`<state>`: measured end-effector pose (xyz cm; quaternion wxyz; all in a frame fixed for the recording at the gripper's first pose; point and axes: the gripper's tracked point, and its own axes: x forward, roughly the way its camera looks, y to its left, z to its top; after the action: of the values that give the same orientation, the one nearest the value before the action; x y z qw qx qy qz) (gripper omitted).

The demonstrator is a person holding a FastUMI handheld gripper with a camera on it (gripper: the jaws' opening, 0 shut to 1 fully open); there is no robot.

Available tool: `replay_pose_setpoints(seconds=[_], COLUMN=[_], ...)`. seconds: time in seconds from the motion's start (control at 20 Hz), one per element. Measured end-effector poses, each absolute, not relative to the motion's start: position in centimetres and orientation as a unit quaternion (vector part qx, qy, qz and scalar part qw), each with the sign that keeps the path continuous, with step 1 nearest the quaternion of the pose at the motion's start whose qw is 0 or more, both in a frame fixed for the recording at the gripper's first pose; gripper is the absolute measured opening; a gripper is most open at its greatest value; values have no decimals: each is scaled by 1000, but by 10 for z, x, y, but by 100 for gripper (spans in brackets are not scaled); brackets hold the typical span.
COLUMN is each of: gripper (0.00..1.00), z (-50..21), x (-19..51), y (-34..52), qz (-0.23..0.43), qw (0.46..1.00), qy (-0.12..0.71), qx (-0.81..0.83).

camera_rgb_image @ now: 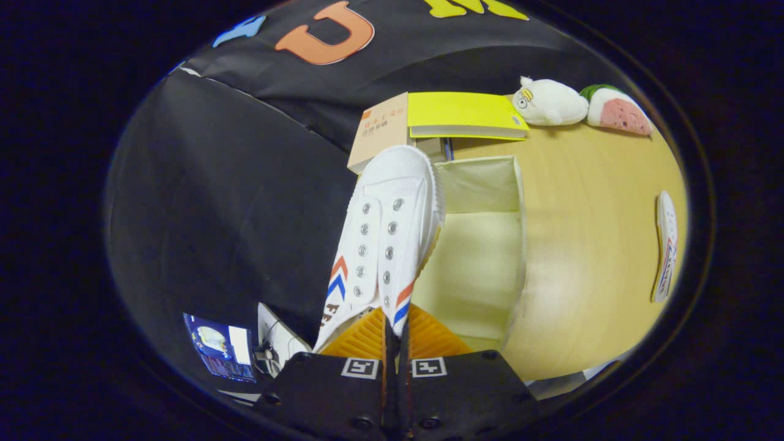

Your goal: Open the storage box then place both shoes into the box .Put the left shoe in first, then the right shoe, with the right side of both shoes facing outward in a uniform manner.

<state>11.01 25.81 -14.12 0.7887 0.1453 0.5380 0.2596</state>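
My gripper (395, 334) is shut on a white canvas shoe (386, 239) with red and blue chevrons, pinching its upper near the heel opening. The shoe points away from the fingers, toe forward, and hangs over the left rim of the open cream fabric storage box (517, 208). The box's inside shows to the right of the shoe, with nothing visible in it. A second white shoe (666, 245) lies on the wooden table well to the right of the box, resting on its side with the sole edge showing.
Beyond the box a tan book (380, 125) and a yellow book (462, 113) lie stacked. A white plush toy (548, 101) and a watermelon-slice plush (618, 110) sit at the table's far side. A lit screen (220, 346) stands low on the left.
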Motion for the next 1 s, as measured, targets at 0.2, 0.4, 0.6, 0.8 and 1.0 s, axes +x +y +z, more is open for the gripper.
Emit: replay_pose_setpoints(seconds=[0.2, 0.4, 0.6, 0.8, 1.0], gripper=[6, 6, 10, 54, 93], z=[-179, -224, -249, -216, -185], x=[134, 141, 148, 157, 152], y=[271, 282, 291, 304, 287], qz=[215, 188, 168, 208, 208], qw=[795, 783, 773, 804, 815], qy=[548, 576, 598, 542, 524], qx=[150, 142, 132, 129, 131])
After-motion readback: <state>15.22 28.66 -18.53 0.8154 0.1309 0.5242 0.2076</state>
